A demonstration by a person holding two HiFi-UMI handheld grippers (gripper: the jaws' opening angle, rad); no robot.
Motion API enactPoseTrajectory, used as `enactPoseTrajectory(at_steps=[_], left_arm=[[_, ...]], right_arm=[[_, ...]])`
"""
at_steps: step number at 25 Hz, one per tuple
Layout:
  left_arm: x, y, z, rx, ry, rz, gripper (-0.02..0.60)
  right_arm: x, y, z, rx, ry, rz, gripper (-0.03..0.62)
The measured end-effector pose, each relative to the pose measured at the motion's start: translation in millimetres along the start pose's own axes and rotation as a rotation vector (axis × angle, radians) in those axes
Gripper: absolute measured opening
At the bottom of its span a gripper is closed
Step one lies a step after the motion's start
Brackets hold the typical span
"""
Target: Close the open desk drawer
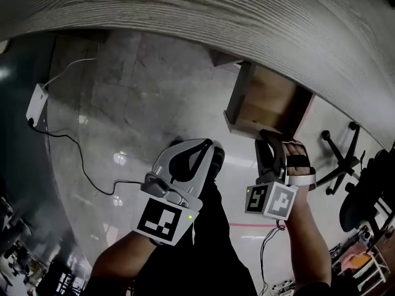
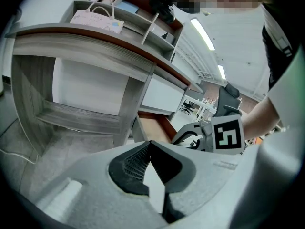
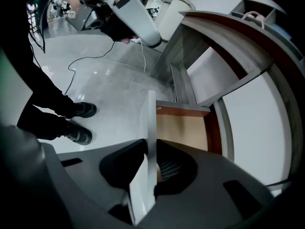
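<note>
The open drawer (image 1: 266, 97) juts out from under the grey wood desk (image 1: 185, 11), its brown bottom bare. My right gripper (image 1: 271, 142) points steeply down onto the drawer's pale front panel (image 1: 252, 126). In the right gripper view that front panel (image 3: 150, 123) stands edge-on between the jaws of the right gripper (image 3: 151, 168), whose pads press on both faces; the drawer's inside (image 3: 183, 132) lies beyond. My left gripper (image 1: 207, 148) hangs over the floor left of the drawer, shut and empty. In its own view the left gripper (image 2: 150, 144) has its tips touching, with the drawer (image 2: 155, 127) and right gripper (image 2: 190, 136) ahead.
A white box (image 1: 37, 103) with a cable (image 1: 80, 159) lies on the glossy floor at the left. An office chair base (image 1: 342, 156) stands right of the drawer. The person's shoes (image 3: 78, 109) are on the floor near the drawer. Shelves with a bag (image 2: 97, 18) top the desk.
</note>
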State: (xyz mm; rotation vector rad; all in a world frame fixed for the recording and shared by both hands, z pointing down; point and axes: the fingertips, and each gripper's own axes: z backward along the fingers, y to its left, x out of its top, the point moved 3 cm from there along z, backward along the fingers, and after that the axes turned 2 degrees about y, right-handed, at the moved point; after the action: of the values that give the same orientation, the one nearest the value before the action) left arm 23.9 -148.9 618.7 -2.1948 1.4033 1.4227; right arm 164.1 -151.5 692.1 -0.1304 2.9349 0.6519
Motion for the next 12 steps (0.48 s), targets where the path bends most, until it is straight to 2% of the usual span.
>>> enactPoseTrajectory(at_steps=[5, 12], left_arm=[[16, -2, 5, 0.004, -0.012, -0.007, 0.008], [24, -2, 6, 0.004, -0.018, -0.006, 0.008]], right_arm=[[2, -24, 17, -0.04, -0.001, 0.005, 0.1], [4, -56, 9, -0.115, 0.003, 0.017, 0.1]])
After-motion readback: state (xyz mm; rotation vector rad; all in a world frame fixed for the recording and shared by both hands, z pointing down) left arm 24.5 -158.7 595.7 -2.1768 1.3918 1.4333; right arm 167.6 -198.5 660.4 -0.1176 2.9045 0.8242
